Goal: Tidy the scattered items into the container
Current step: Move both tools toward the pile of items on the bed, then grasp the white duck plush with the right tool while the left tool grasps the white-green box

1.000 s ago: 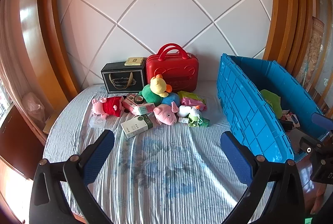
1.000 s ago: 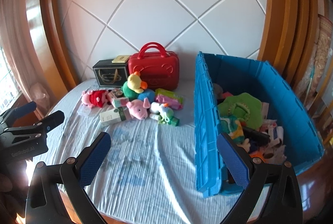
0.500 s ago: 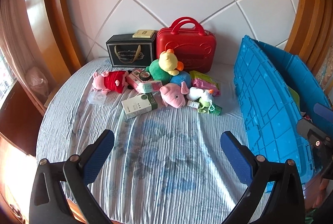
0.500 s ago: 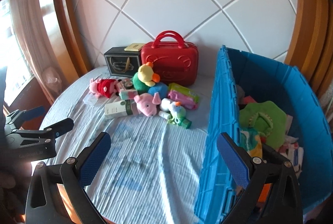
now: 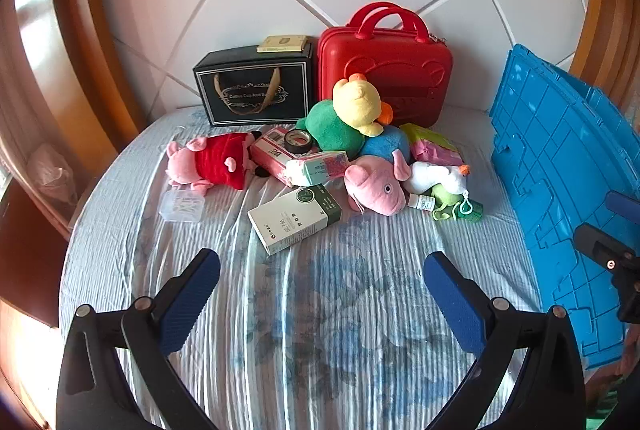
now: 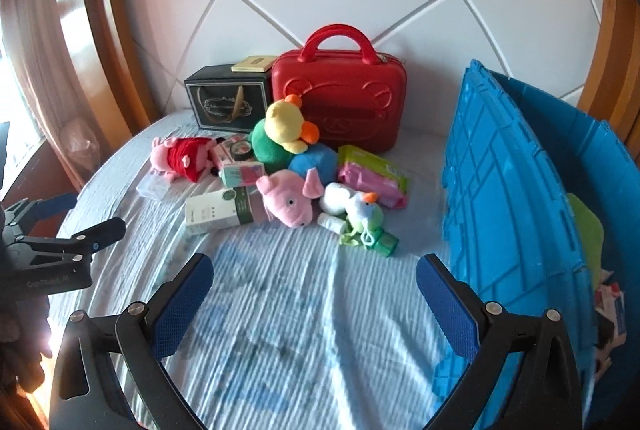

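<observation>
Grippers, left gripper (image 5: 322, 288) and right gripper (image 6: 314, 288), I hold wide open and empty short of the pink pig (image 5: 374, 186), since the blue crate (image 6: 516, 198) right of it takes the pile.

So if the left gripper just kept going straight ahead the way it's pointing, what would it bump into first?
Probably the white and green box: it lies nearest, just ahead of the open left gripper, with only bare bedsheet between. The pink pig plush sits beside it. Depth is hard to judge through the fisheye.
</observation>
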Demonstrator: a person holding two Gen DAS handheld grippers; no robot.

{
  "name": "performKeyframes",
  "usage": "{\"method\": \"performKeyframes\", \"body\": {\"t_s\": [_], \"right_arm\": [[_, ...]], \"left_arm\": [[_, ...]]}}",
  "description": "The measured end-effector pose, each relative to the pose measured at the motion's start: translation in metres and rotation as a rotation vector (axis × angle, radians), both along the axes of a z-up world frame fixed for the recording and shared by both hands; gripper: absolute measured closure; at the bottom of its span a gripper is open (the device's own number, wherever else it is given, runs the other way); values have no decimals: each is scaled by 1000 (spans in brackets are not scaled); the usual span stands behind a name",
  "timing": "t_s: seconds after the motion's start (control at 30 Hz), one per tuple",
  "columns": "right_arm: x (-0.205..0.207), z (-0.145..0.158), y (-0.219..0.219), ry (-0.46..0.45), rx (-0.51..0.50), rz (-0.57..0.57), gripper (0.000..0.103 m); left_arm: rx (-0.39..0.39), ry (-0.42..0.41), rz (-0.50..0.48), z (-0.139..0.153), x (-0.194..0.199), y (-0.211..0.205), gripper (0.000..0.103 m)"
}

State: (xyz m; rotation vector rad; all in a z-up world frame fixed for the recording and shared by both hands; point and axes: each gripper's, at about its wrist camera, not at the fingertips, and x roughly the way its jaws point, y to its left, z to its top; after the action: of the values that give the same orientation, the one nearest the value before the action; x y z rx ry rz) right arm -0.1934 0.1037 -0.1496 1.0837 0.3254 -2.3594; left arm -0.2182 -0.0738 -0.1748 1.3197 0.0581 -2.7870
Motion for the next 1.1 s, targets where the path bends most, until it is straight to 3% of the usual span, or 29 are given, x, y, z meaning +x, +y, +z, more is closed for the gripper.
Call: {"method": "performKeyframes", "body": {"t_s": [0.33,0.63,0.83,0.9,1.1], "right_arm": [[-83,-100,-47,-36,123,-63,0],[-168,-165,-81,-22,230,-24,0],[-201,-200,-111,16,350,78,0],[-211,-209,-114,-14,357,98,0],[-228,-225,-118,-64,384,135,2]], "left_arm": [[-113,-31,-161,-98,-76,-13,0],[-163,-77,-230,-173,-134,-28,0],[-205,-129,-387,-208,-159,-35,0],[-236,-148,-426,-217,-165,-36,0],[-229,-193,-444,-231,-176,-40,0]]}}
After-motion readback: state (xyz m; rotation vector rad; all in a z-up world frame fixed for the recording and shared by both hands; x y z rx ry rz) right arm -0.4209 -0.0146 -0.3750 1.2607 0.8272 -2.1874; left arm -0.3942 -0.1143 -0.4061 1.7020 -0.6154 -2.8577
